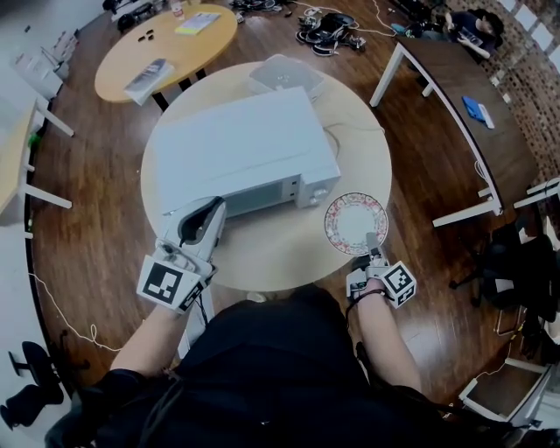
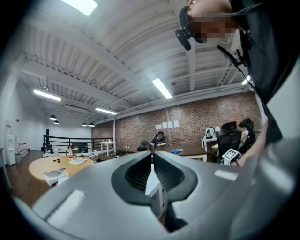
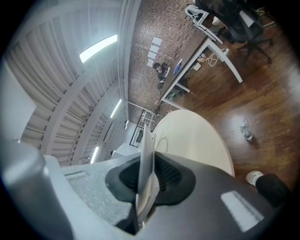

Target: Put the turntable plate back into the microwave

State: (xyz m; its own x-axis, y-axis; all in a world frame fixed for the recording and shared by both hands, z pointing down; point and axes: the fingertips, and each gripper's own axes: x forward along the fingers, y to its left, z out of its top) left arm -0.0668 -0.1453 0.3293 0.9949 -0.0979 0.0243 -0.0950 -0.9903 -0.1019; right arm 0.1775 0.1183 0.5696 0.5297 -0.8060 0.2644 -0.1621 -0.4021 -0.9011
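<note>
On table, centre: white microwave (image 1: 241,144), front towards the person, knob panel at its right end; open or shut door, cannot tell.
Plate: red-patterned plate (image 1: 354,221) over the table (image 1: 367,149) near its front-right edge, just beside the microwave's front-right corner, outside the oven, face up; resting or lifted, cannot tell.
Right gripper: right gripper (image 1: 374,248) comes in from the front edge and pinches the plate's near rim; in its own view the plate runs edge-on between the pads.
Left gripper: left gripper (image 1: 213,208) at the microwave's front-left corner, tips pressed together; a white corner shows through the gap below them, nothing seen pinched.
In the way: knob panel is the part of the front nearest the plate; left gripper covers the front's left end.
Table, back edge: grey pad (image 1: 284,74) behind the microwave; white cable (image 1: 337,140) along its right side.
Around, back left: orange round table (image 1: 166,44) carrying a book (image 1: 149,79).
Around, right: long brown desk (image 1: 472,122) with a seated person (image 1: 472,26) at its far end; black chair (image 1: 516,262) nearer.
Under all: dark wood floor (image 1: 96,201).
</note>
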